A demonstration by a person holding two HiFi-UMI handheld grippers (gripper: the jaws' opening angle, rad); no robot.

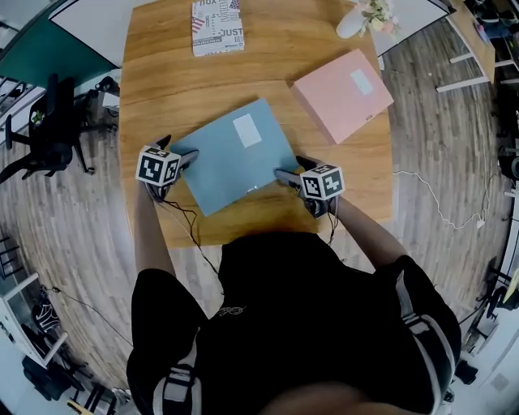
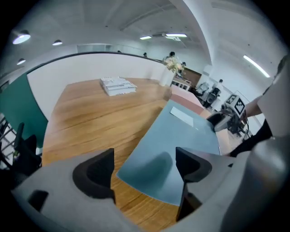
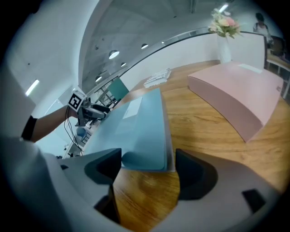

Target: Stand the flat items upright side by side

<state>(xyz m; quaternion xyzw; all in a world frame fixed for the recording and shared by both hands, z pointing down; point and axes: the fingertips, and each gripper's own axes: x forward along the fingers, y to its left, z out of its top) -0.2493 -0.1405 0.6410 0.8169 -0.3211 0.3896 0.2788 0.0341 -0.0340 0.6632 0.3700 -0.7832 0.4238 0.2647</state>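
Near edge of the wooden table (image 1: pixel 162 73): the blue flat item (image 1: pixel 239 154) lies flat and skewed, its long axis running from near left to far right, with one gripper at each of two opposite corners.

The left gripper (image 1: pixel 185 158) has its jaws spread wide; the item's left corner lies between them and neither pad presses on it. The right gripper (image 1: pixel 285 173) is likewise released, its jaws straddling the item's right corner without a grip. Both hands are equally near, so the tilt to upright would likely need both to close on those corners.

Farther right, well apart from the blue item, lies the pink flat box (image 1: pixel 342 93), also flat. At the far edge lie a patterned flat item (image 1: pixel 217 27) and a vase of flowers (image 1: pixel 365 18). Nothing stands between the grippers and the blue item.
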